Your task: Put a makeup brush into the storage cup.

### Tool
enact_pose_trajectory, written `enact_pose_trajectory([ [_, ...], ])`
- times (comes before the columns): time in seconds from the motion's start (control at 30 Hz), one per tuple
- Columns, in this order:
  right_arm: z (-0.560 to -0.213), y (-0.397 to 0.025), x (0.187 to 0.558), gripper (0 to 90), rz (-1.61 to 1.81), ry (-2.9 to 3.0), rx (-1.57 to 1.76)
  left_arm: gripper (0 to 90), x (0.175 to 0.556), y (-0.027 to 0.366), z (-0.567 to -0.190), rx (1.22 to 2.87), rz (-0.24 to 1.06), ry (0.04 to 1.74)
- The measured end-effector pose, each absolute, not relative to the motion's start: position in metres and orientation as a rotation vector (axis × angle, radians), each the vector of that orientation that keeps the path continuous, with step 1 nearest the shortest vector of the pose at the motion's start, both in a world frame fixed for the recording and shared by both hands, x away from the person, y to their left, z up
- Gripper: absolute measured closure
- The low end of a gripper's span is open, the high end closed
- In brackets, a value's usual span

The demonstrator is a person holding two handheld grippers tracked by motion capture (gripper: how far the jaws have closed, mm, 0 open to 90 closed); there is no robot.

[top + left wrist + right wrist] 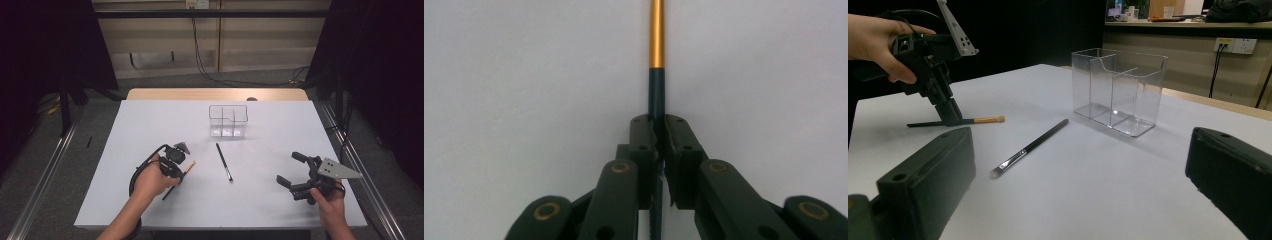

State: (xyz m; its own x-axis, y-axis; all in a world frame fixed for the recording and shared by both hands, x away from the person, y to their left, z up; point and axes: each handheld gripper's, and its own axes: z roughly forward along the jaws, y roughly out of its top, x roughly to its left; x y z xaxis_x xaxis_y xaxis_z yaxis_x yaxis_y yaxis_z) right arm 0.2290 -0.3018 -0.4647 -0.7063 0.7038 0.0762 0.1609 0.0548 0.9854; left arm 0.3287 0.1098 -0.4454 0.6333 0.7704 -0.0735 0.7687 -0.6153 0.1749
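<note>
Gold-tipped brush [657,60] is pinched right in your left claw [176,161], jaws closed on the dark part of the handle with the gold section sticking out ahead of the tips. It's lying low on the white worktop [150,125], so the grip looks thin, just the very ends of the jaws on a skinny round stick. That's where I'd worry: lift too fast or twist your wrist and it could roll or pivot between the jaws, then droop or drop out.

Your right claw [296,170] is spread wide, holding nothing, hovering off to the far side of the second brush [224,161], which lies between the two claws. Swing across carelessly and you could knock that one and send it rolling.

Clear organiser [228,120] stands beyond both claws, well apart from the left one. If that's where the brush is headed, the compartments look narrow and the walls are hard to see, so a tilted brush could catch the rim, and a nudge might tip or slide the whole box
</note>
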Motion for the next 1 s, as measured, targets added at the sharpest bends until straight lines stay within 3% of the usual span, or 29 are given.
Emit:
enact_pose_trajectory([
  [0.53,-0.465,-0.301,0.229,0.0,1.68,1.922,0.858,83.4,0.333,0.1,-0.447,2.746,0.02,1.263],
  [1.0,-0.465,-0.303,0.229,0.0,1.678,1.917,0.866,83.7,0.325,0.119,-0.446,2.58,-0.013,1.241],
])
